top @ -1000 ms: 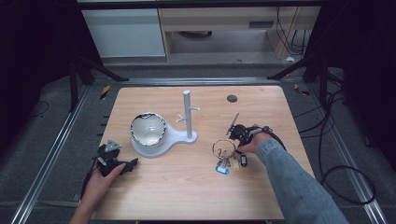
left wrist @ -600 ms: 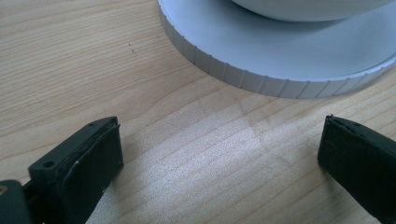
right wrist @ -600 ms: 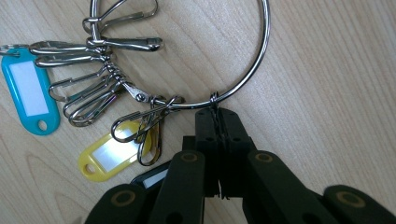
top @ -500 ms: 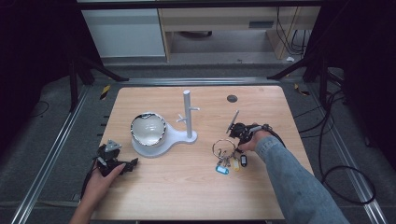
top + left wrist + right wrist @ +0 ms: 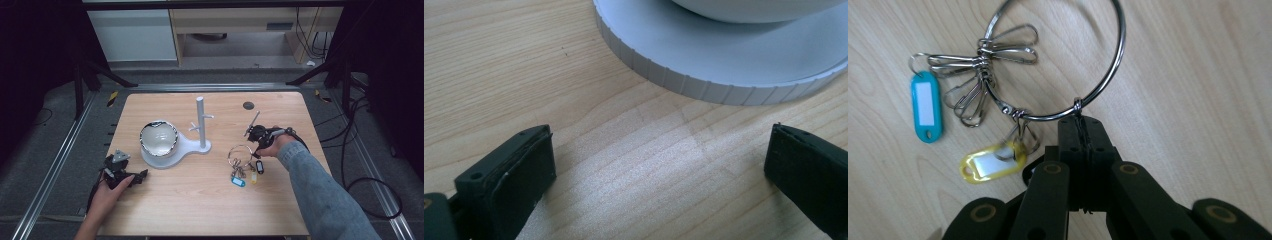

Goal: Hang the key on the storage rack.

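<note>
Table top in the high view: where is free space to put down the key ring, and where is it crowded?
Bare wood lies along the far edge of the table behind the white stand, and along the near edge between the left gripper and the person's sleeve. It is crowded around the stand's base with its bowl, and where the right gripper pinches the key ring.

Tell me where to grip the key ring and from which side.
Grip the key ring on its bare wire arc, on the side away from the clips and the blue tag and yellow tag. It lies flat on the table, so come in low, jaws across the wire. The right gripper is shut on it just there, at the small joint.
</note>
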A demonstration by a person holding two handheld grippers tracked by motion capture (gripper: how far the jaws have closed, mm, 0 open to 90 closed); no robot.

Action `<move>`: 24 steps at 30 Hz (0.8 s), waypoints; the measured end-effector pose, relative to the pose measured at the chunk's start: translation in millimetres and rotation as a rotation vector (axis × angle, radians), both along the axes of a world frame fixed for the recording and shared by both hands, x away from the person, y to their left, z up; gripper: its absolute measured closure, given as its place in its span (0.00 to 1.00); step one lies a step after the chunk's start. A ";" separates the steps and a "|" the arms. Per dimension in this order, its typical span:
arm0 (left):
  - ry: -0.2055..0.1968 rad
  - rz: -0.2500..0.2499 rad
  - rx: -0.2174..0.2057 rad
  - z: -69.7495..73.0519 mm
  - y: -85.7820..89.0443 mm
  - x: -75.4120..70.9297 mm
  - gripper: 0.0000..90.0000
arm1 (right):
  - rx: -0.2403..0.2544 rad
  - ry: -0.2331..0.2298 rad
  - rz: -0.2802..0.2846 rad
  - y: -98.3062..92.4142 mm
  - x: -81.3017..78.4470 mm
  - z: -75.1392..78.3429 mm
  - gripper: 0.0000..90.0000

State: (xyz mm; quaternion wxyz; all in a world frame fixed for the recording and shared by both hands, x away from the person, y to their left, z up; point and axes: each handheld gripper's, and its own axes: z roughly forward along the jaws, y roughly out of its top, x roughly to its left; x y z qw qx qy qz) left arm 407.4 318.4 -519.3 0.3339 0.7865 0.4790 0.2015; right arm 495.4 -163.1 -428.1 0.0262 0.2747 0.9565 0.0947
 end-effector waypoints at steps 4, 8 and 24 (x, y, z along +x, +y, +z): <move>0.001 0.000 0.001 0.1 0.0 0.0 0.00 | 0.018 -0.014 0.013 1.7 -0.7 12.1 0.99; 0.001 0.000 0.001 0.1 0.0 0.0 0.00 | 0.041 -0.042 0.031 6.3 -1.1 33.7 0.99; 0.000 0.000 0.001 0.0 0.0 0.0 0.00 | 0.042 -0.103 0.051 13.3 3.7 79.4 0.99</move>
